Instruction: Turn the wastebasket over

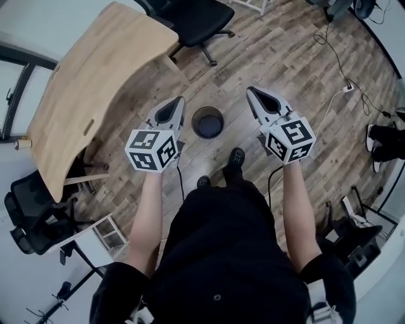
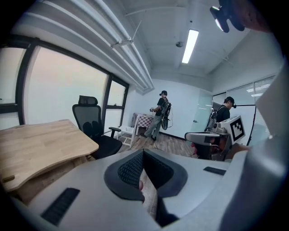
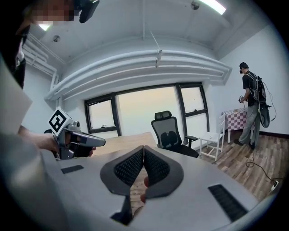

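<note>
- Head view: the wastebasket (image 1: 193, 122) stands upright on the wooden floor (image 1: 285, 57), a little above the middle of the frame, with its round opening facing up.
- The left hand-held gripper (image 1: 178, 103) is just left of the wastebasket and the right hand-held gripper (image 1: 252, 92) is to its right. Neither one touches it, and both point toward the top of the frame.
- The person's shoes (image 1: 235, 157) are just below the wastebasket. A wooden table (image 1: 95, 76) fills the upper left, and a black office chair (image 1: 196, 19) is at the top edge.
- Left gripper view: the jaws of the left hand-held gripper (image 2: 143, 154) are pressed together and hold nothing. The table is at the left, the office chair is behind it, and another person (image 2: 160, 113) stands far back in the middle.
- Right gripper view: the jaws of the right hand-held gripper (image 3: 143, 151) are also closed together, with nothing between them. The left hand-held gripper shows at the left side, and the office chair stands in front of the window in the middle.
</note>
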`<action>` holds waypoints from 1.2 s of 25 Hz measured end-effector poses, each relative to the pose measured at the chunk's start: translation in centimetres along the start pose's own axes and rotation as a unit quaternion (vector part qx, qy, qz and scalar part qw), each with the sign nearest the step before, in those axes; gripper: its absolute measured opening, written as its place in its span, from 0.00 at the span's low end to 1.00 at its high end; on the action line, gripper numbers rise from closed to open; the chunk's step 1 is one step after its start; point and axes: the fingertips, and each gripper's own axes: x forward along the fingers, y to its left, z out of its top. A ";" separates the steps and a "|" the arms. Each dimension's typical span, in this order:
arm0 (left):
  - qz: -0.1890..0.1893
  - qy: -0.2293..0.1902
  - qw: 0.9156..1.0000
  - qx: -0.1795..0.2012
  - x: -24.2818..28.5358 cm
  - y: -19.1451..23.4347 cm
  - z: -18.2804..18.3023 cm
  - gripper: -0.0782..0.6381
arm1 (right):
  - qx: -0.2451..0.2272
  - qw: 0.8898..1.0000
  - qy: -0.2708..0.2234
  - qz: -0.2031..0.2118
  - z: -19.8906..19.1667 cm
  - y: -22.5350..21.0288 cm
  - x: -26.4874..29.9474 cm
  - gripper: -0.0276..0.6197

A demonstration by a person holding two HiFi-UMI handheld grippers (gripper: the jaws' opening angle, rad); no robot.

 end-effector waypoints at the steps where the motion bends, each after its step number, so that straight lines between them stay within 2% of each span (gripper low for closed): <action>1: 0.005 0.005 1.000 -0.006 0.6 -0.1 -0.5 0.13 | 0.002 1.000 0.008 0.005 -0.7 -0.7 0.2 0.09; 8: 0.030 0.048 0.998 -0.038 4.4 -1.0 -4.1 0.13 | 0.030 0.998 0.054 0.032 -5.0 -4.5 1.4 0.09; 16: 0.036 0.088 0.993 -0.069 6.7 -0.6 -7.5 0.13 | 0.050 0.993 0.098 0.041 -9.4 -5.5 3.7 0.09; 24: 0.003 0.109 0.983 -0.144 9.8 0.9 -12.7 0.13 | 0.063 0.987 0.145 0.017 -15.9 -5.9 6.0 0.09; 30: -0.006 0.126 0.977 -0.170 13.3 2.7 -17.5 0.13 | 0.067 0.983 0.172 -0.007 -21.5 -6.7 7.4 0.09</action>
